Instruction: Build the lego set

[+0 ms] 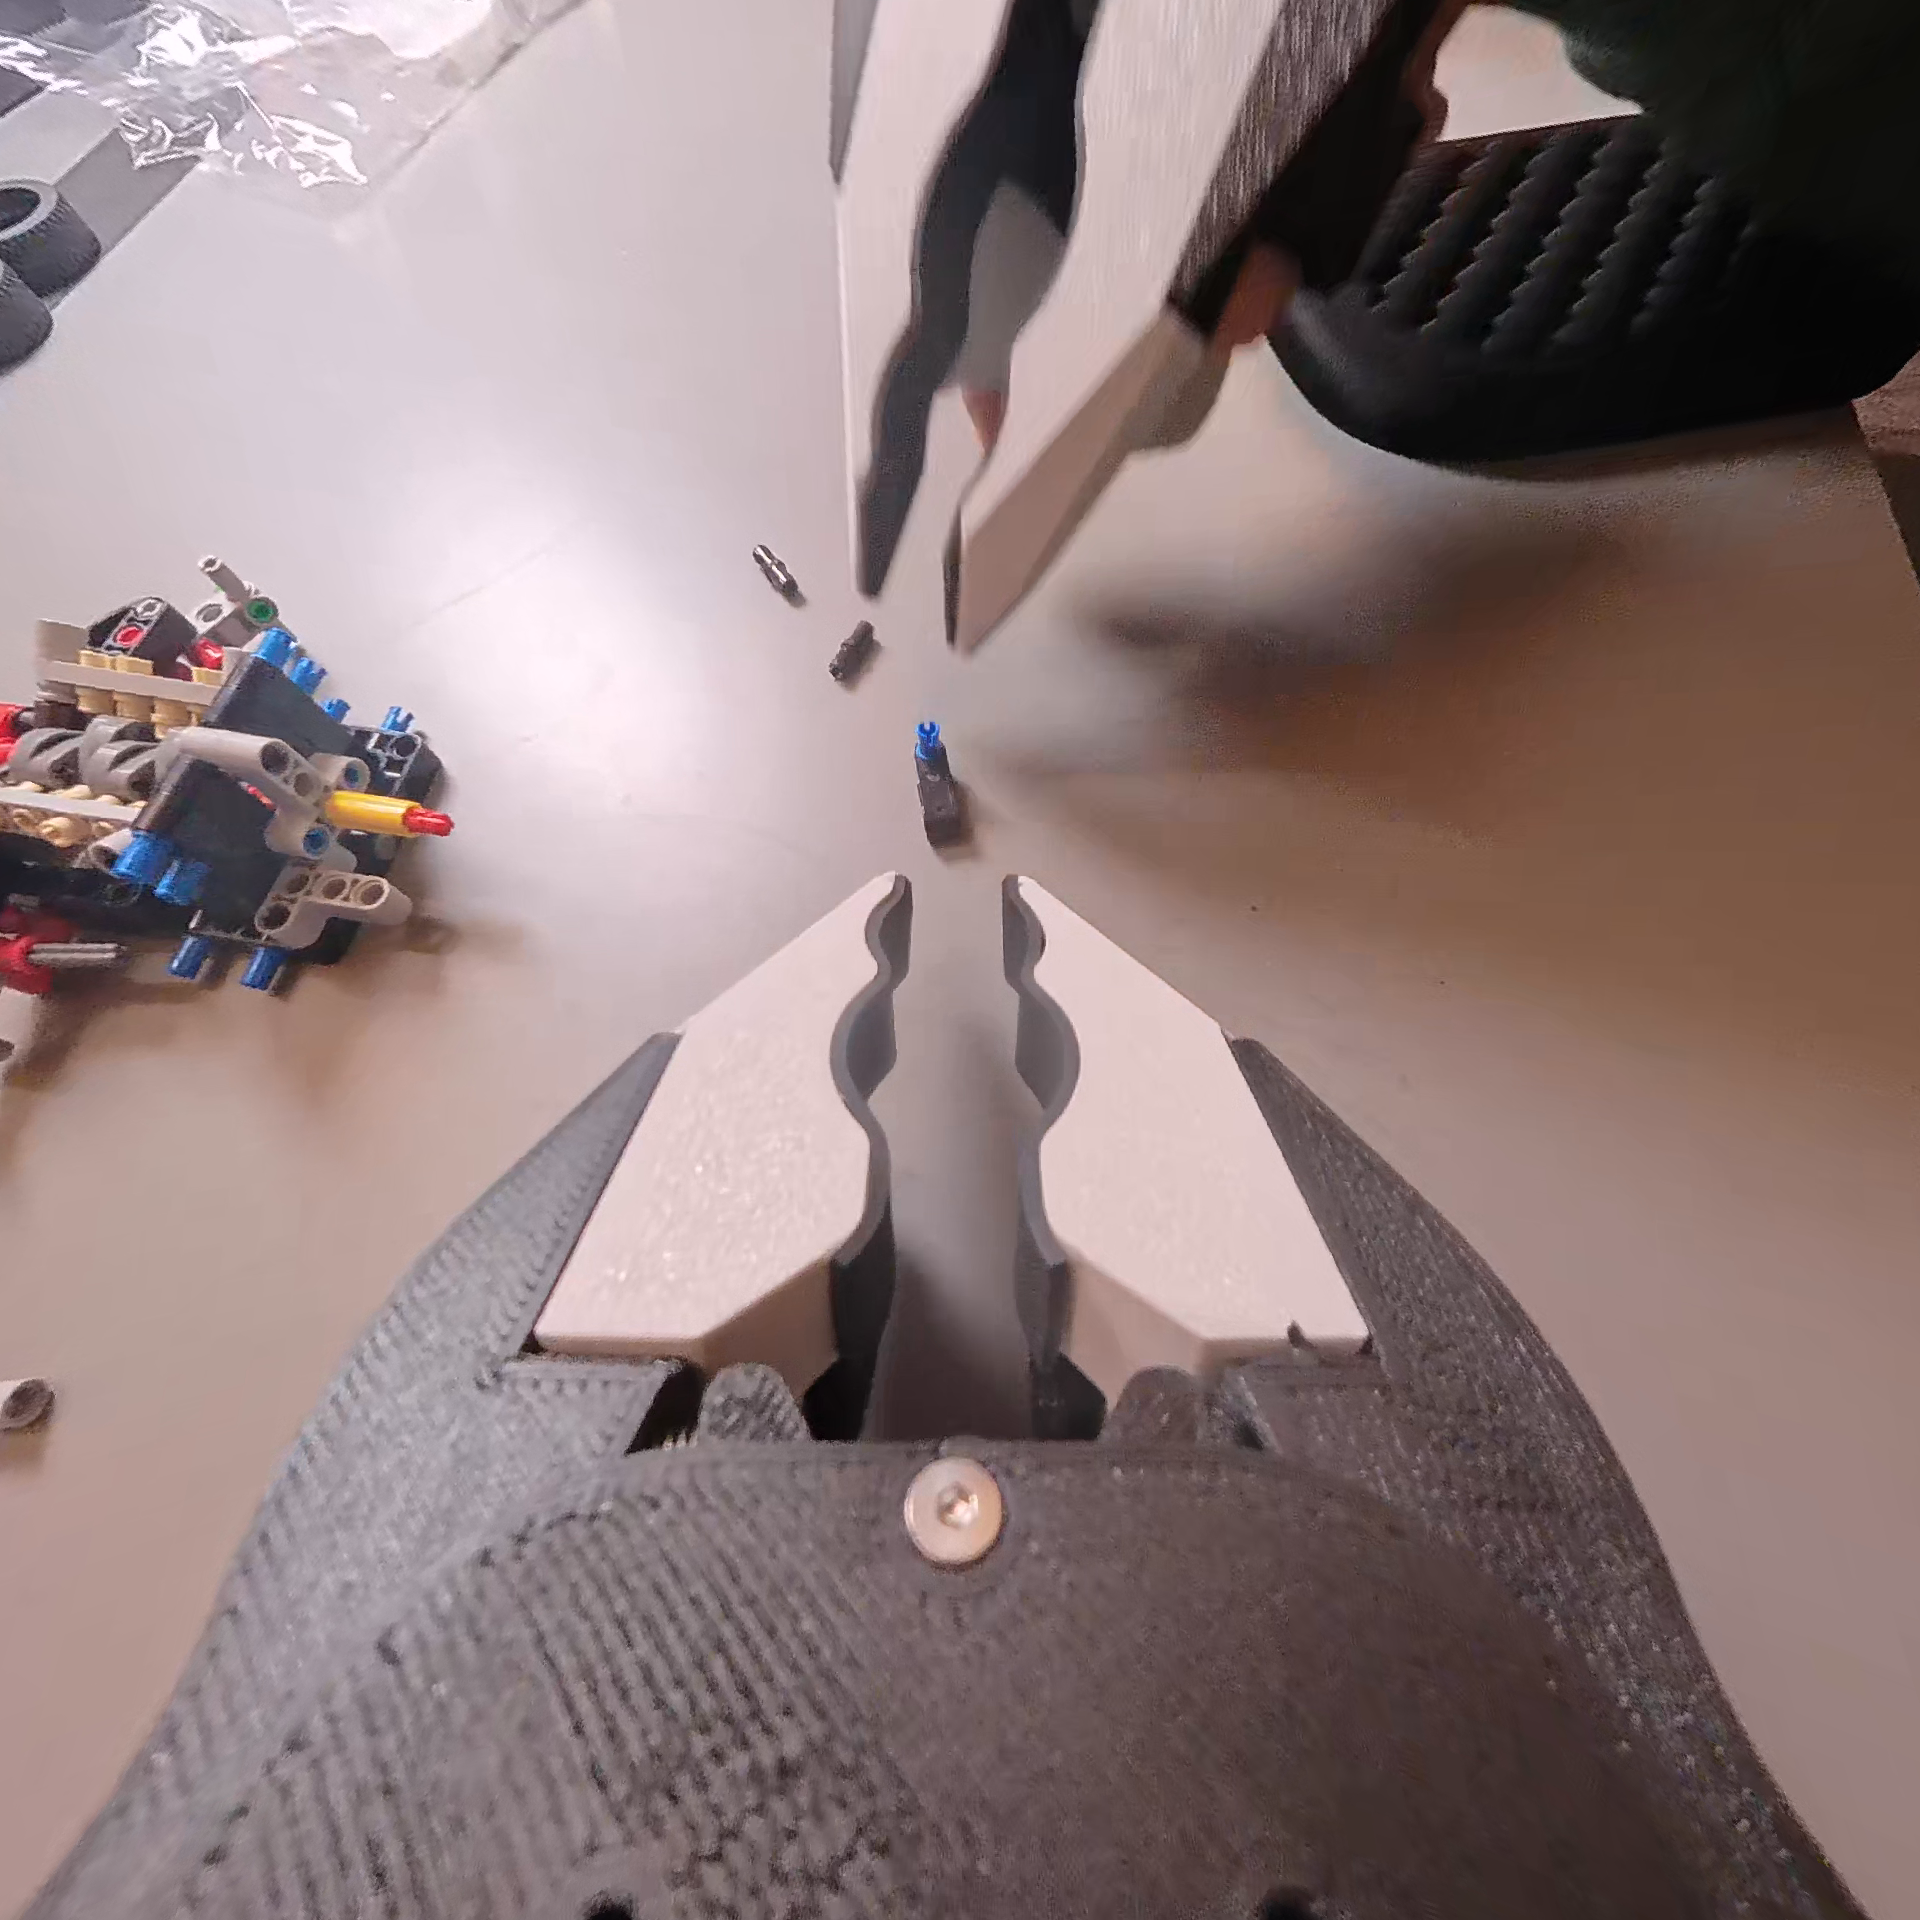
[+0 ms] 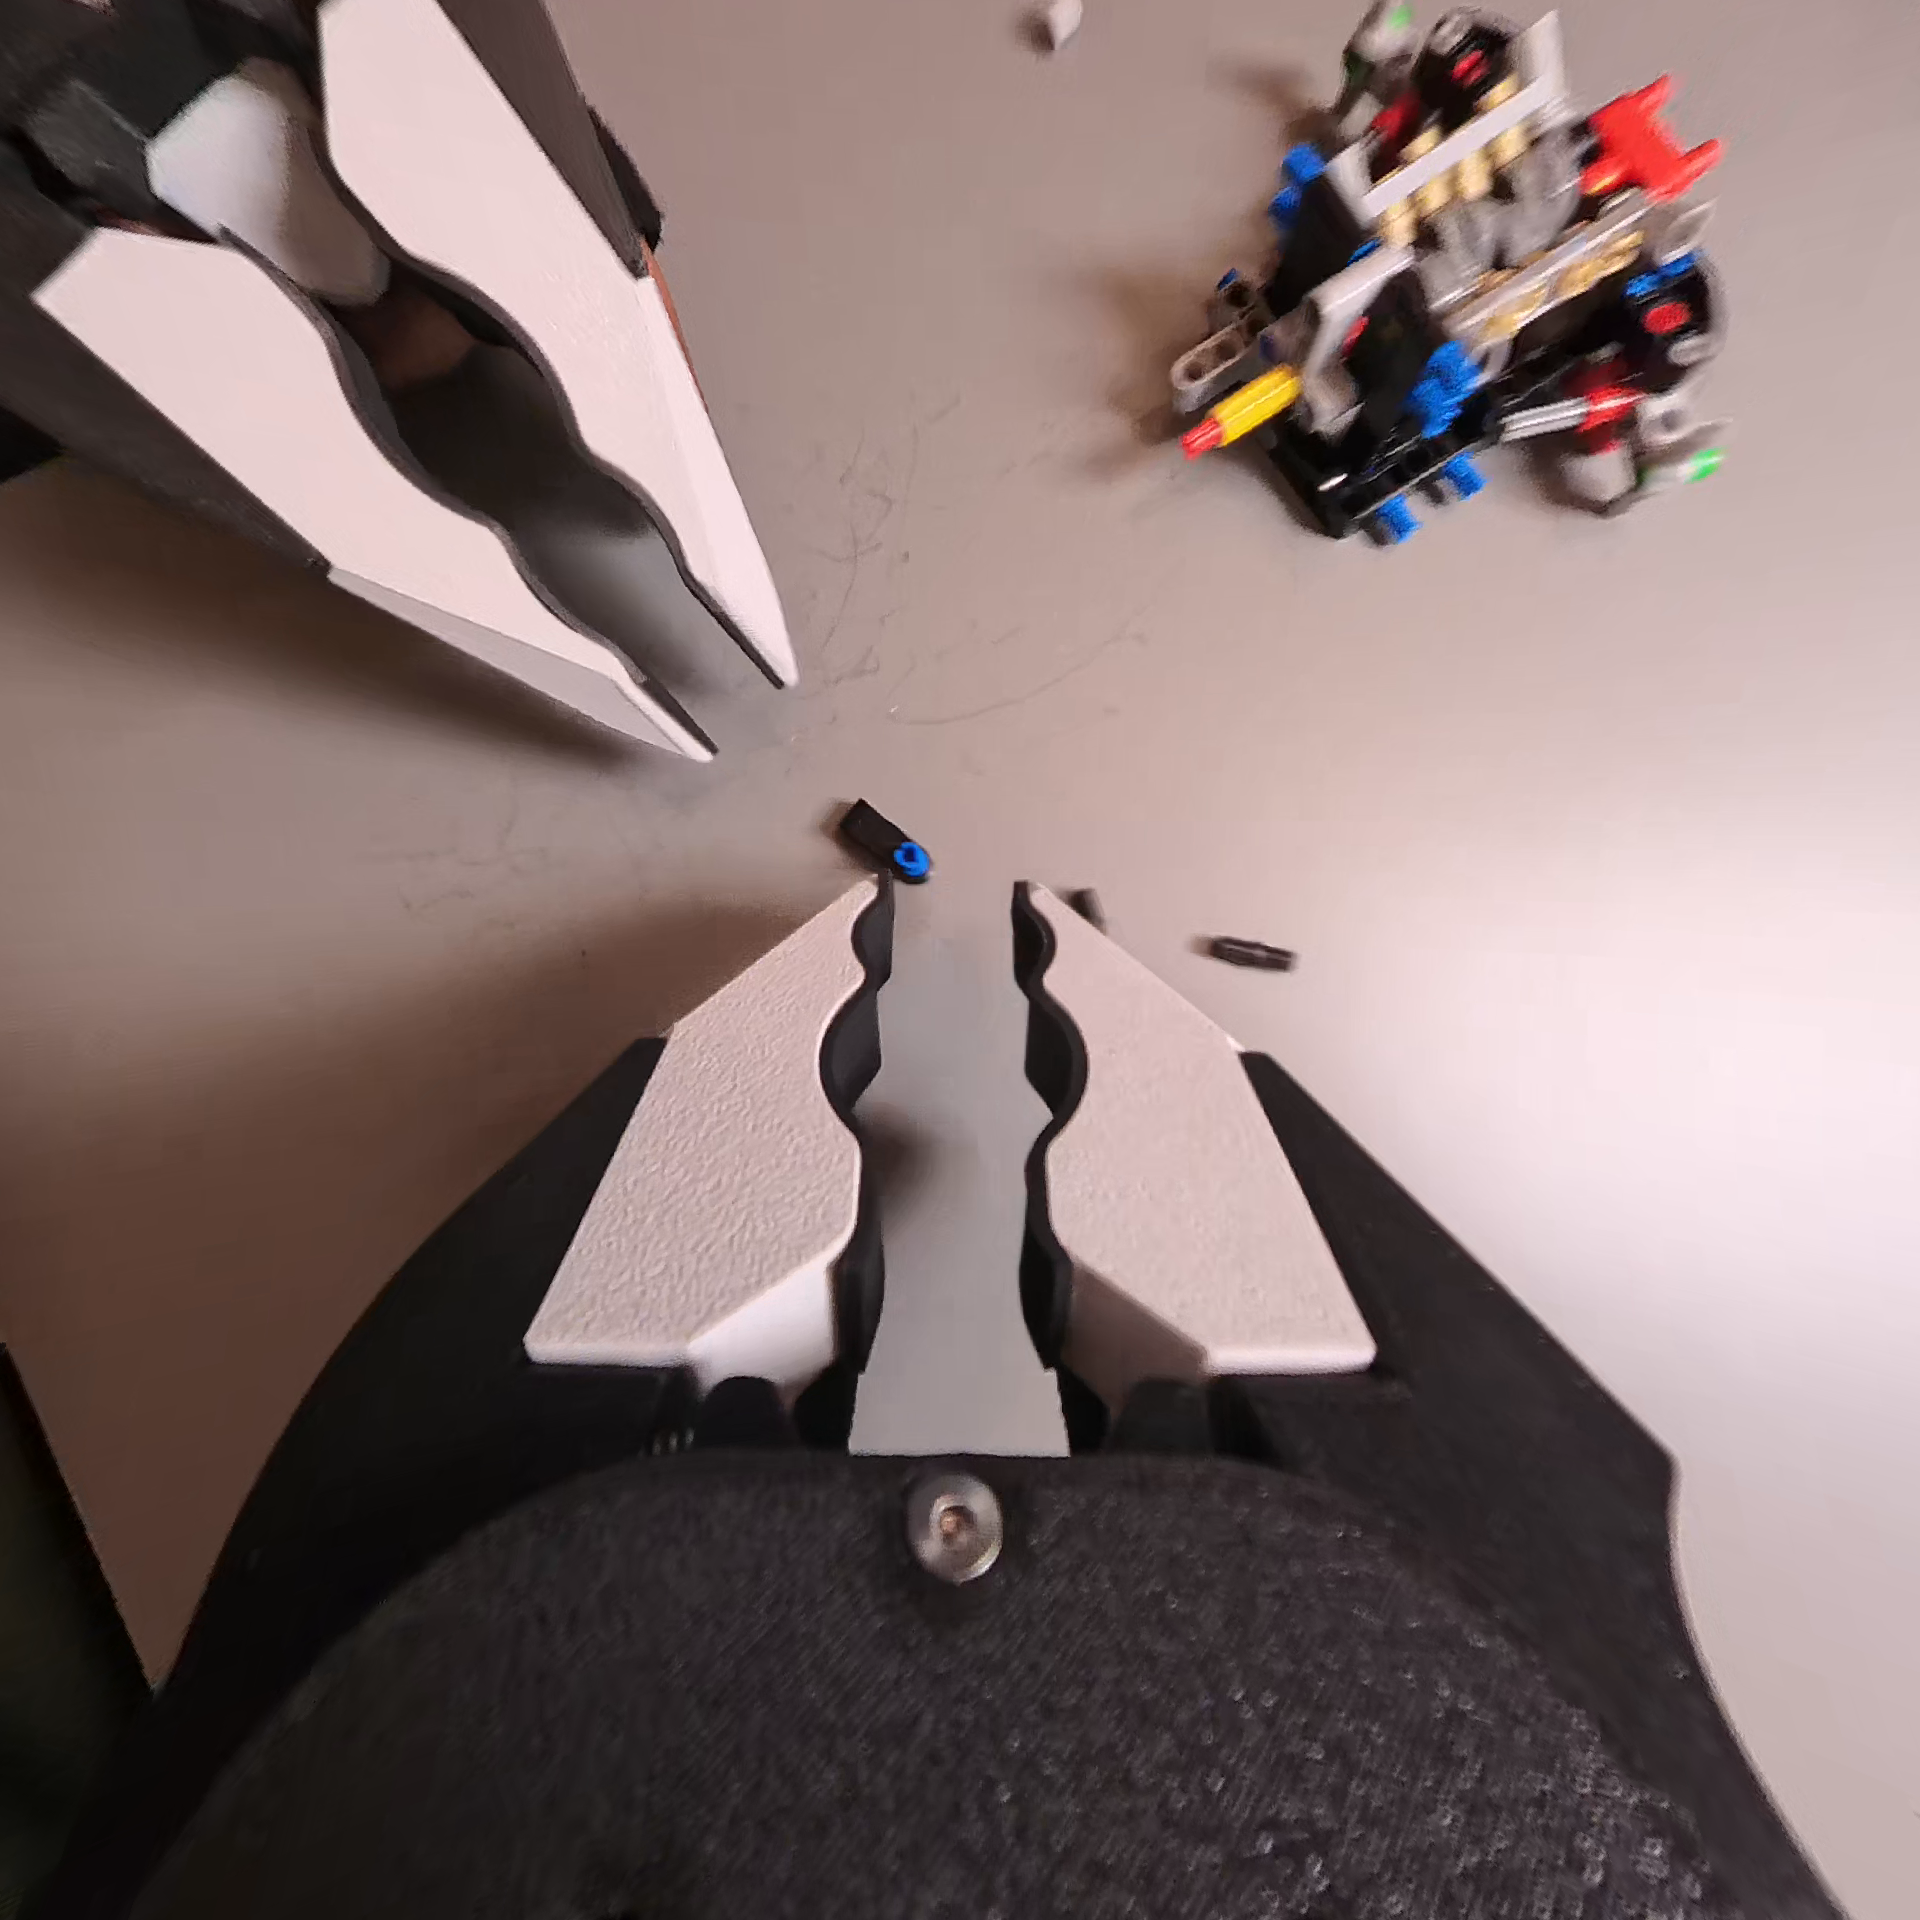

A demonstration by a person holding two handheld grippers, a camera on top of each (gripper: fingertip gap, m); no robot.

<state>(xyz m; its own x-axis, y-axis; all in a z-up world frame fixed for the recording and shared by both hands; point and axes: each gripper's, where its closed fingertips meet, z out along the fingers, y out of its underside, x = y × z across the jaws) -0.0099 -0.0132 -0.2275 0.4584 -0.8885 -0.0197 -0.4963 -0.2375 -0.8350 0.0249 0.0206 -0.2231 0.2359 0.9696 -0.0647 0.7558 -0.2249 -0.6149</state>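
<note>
1. Multicoloured, half-built lego model (image 1: 197, 790) sits at the left on the beige worktop (image 1: 582, 343), well apart from both tongs.
2. Two loose black pins (image 1: 777, 574) lie near the middle.
3. Black connector with a blue pin (image 1: 937, 792) lies just ahead of the left tongs (image 1: 956, 883), which are parted and empty.
4. Right tongs (image 2: 953, 888) also gape, holding nothing.

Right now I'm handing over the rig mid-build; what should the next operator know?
Left gripper: open, empty, low over the table.
Right gripper: open, empty, facing it.
Between the tips lies a small black piece with a blue pin, not gripped.
Two loose black pins lie near it.
The part-built model sits off to the side.
Left: pick up the piece and fit it to the model.
</note>
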